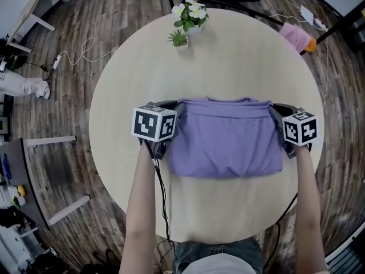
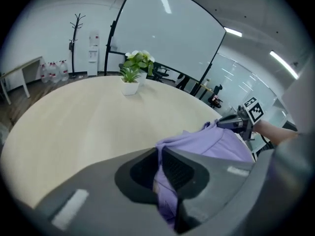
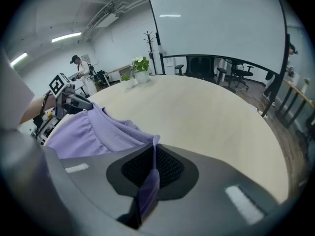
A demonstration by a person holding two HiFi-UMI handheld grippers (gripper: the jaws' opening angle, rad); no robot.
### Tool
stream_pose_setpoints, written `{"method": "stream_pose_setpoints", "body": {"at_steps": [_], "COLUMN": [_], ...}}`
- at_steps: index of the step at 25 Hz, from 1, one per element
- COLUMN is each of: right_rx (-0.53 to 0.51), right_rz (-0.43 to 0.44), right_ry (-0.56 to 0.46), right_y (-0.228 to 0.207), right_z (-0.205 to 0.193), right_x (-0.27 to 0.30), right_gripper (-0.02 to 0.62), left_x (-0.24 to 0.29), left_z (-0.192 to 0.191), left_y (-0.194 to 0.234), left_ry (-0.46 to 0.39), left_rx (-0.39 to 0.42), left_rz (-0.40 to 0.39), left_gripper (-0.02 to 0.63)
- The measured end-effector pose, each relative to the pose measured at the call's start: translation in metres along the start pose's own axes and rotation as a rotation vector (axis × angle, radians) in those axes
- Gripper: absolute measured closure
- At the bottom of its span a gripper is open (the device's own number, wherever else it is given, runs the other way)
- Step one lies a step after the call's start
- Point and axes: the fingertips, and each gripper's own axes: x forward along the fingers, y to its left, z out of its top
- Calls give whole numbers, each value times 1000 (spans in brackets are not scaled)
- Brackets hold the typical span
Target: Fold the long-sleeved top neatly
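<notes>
purple top [image 1: 228, 144] is lying on the round counter [image 1: 239, 61], around the middle and sitting slightly toward 6 o'clock, already folded down to a rough rectangle. its far edge is bunching up and rising a little between the two grippers; the near edge is lying flat on the counter.

left gripper [image 2: 158, 173] is sitting at the top's 10 o'clock corner. its jaws are nearly together and are pinching a fold of purple fabric, with cloth running down between the pads.

right gripper [image 3: 151, 168] is sitting at the top's 2 o'clock corner. its jaws are almost fully closed and are clamping a thin edge of the same fabric, with a strip hanging out below the pads.

both grippers are pointing away from the person and angling down at the counter, and the fabric is spanning between them.

potted plant [image 1: 188, 21] is standing at the counter's 12 o'clock edge, well apart from the top. pink cloth [image 1: 296, 36] is lying off the counter at about 2 o'clock.
</notes>
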Motion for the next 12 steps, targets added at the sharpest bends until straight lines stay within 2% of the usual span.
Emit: {"method": "stream_pose_setpoints", "body": {"at_steps": [3,10,11,12], "right_rx": [4,76,84,89], "right_rz": [-20,2,-8,-24], "right_ry": [-1,-33,-36,-40], "right_y": [-1,-5,-7,-10], "right_z": [-3,-4,-4,-3], "right_x": [7,9,9,8], "right_gripper": [552,547,535,495], "left_x": [13,17,17,16], "left_z": [-9,-10,-10,-10], "left_y": [4,9,10,11], "left_ry": [22,-25,-36,-48], "left_rx": [-56,-135,-150,-165], "left_rz": [9,26,26,28], "left_gripper": [574,550,549,537]}}
